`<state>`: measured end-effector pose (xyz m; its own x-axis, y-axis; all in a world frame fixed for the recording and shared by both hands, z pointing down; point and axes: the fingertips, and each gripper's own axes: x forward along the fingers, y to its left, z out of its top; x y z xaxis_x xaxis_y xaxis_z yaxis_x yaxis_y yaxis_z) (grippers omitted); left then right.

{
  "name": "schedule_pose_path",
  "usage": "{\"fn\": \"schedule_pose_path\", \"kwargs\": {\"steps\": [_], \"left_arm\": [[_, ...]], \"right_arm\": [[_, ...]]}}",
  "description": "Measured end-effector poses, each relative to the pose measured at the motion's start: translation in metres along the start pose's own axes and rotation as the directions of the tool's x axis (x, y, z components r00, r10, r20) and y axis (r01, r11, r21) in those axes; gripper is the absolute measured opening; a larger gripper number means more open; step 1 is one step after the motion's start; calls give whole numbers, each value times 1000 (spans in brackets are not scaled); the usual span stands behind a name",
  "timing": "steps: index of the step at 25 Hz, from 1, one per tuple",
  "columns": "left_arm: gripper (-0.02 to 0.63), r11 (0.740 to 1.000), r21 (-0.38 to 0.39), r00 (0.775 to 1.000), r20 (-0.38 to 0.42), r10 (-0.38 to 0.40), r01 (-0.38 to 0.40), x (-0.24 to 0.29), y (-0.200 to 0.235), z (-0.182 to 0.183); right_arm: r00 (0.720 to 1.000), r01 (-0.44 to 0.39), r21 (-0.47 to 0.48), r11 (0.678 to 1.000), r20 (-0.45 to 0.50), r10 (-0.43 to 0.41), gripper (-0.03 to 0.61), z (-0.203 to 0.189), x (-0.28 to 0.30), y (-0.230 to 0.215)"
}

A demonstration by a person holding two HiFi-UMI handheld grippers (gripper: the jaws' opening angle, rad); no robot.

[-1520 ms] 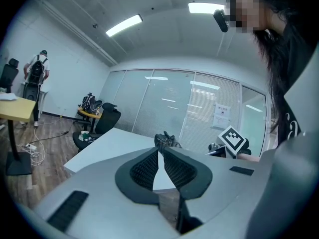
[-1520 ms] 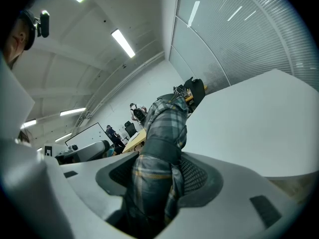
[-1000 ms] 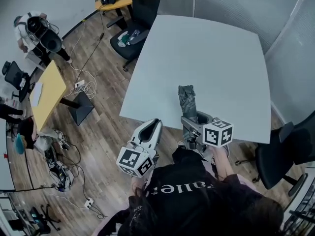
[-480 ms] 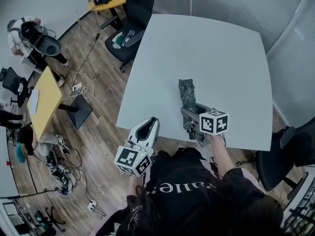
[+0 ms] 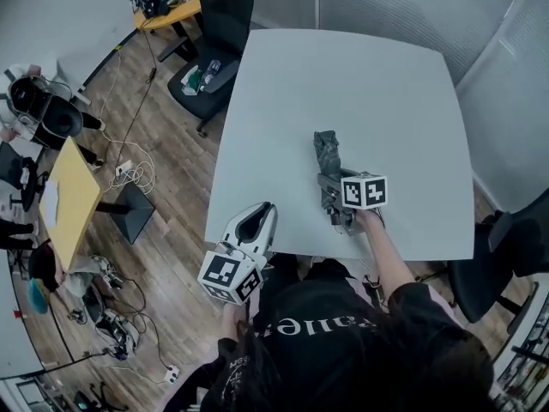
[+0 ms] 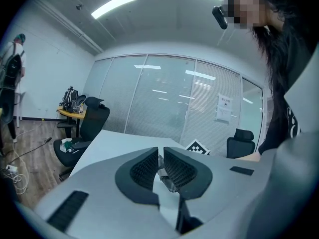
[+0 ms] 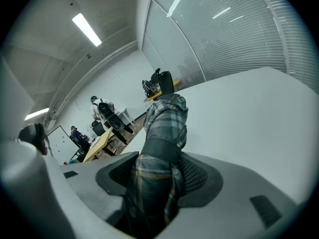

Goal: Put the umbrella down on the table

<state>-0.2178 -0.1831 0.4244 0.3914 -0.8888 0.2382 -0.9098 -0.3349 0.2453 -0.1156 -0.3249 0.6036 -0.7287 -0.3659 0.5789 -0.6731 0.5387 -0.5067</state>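
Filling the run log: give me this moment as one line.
right gripper: shut on umbrella | umbrella: folded, plaid, over table, contact unclear | left gripper: shut, empty

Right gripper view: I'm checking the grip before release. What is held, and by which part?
The right gripper is closed on the folded plaid umbrella, near one end, beside its dark strap. The left gripper holds nothing.

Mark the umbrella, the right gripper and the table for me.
umbrella (image 5: 327, 154): head view, folded plaid canopy.
right gripper (image 7: 158, 166): right gripper view, midway between its fingertips.
table (image 5: 386, 84): head view, bare top.
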Motion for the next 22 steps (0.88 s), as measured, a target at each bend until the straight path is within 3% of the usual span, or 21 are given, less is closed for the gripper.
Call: {"fn": "schedule_pose_path", "kwargs": {"steps": [7,13,22], "left_arm": [[46,998,8,998,1,-63,63,12,29,11],[46,998,-6,998,5,-66,66,9,56,15],[46,997,-18,997,-16,-78,78,5,88,13]], "right_arm": [[989,111,-24,994,-93,-112,251,-6,49,-41],[965,206,-59,977,-152,-213,252,-14,76,-66],[934,313,-95,945,-151,-325,252,-11,96,-86]]}}
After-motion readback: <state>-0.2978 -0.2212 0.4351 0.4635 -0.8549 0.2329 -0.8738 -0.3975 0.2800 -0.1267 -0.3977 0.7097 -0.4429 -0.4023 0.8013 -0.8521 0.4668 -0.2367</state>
